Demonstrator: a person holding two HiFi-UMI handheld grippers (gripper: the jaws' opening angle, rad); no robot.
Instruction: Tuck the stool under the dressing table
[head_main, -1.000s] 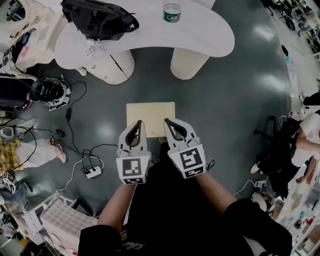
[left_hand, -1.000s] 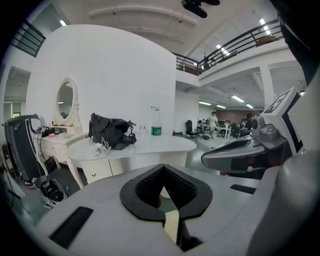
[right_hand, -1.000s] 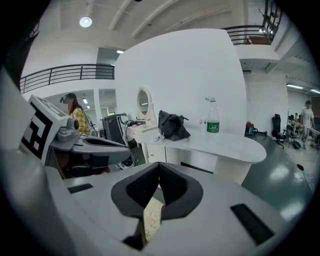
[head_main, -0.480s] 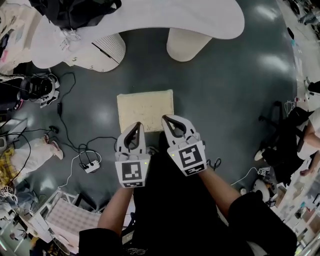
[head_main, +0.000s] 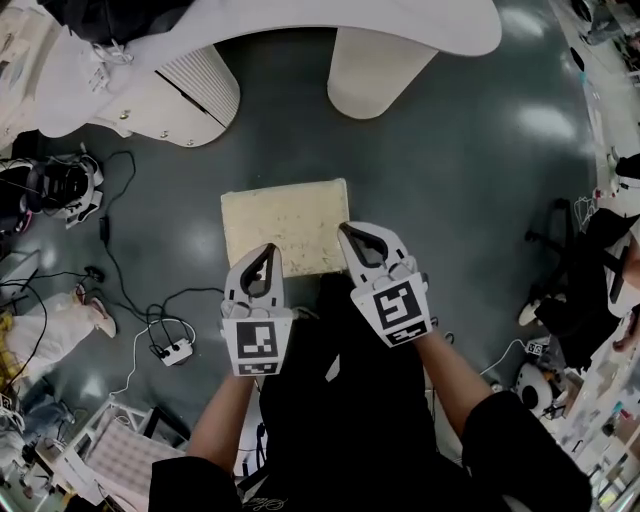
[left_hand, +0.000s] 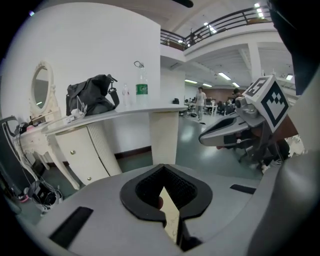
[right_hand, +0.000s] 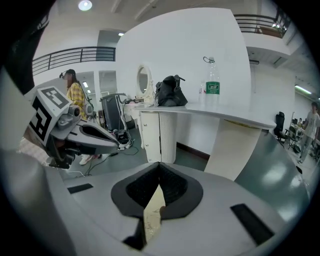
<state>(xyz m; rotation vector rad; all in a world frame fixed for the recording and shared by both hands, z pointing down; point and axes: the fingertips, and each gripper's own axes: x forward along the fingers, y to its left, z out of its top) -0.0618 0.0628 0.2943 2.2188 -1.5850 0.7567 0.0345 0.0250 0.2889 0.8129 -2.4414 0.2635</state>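
The stool, with a square cream seat, stands on the dark floor in front of the white dressing table. My left gripper is shut and empty, its tip over the seat's near left edge. At the seat's near right corner my right gripper is likewise shut and empty. Whether either touches the seat cannot be told. In the left gripper view, a cream sliver of the stool shows through the shut left gripper. The right gripper view shows the stool below the right gripper.
The table's round leg and ribbed drawer unit flank the gap ahead. Cables and a power strip lie on the floor at left. A black bag and a bottle stand on the tabletop. A person sits at right.
Both grippers have come down side by side onto the stool's near edge. The stool looks larger and the table has slid toward the top of the head view.
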